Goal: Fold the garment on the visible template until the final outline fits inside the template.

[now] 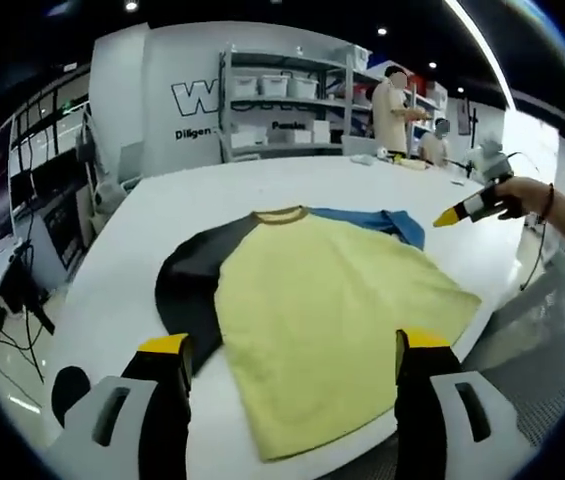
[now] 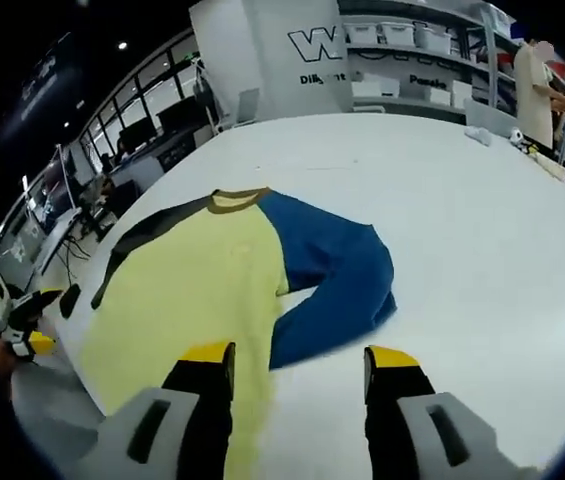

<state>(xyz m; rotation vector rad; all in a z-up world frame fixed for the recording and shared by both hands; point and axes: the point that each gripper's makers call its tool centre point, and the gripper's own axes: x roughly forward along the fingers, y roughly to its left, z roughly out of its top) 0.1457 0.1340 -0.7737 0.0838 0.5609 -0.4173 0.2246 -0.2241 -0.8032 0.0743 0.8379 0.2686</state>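
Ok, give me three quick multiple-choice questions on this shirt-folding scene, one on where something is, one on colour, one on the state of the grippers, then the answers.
1. Where does the shirt lie?
A. on the white table
B. on a shelf
C. on the floor

2. What colour are the shirt's two sleeves?
A. both blue
B. one blue, one black
C. both yellow

3. How do the left gripper and the right gripper stand?
A. both shut on the shirt
B. one shut on a sleeve
C. both open, holding nothing

Answers: 1 A, the shirt lies flat on the tabletop. 2 B, blue on one side, black on the other. 3 C, each pair of jaws stands apart with nothing between.
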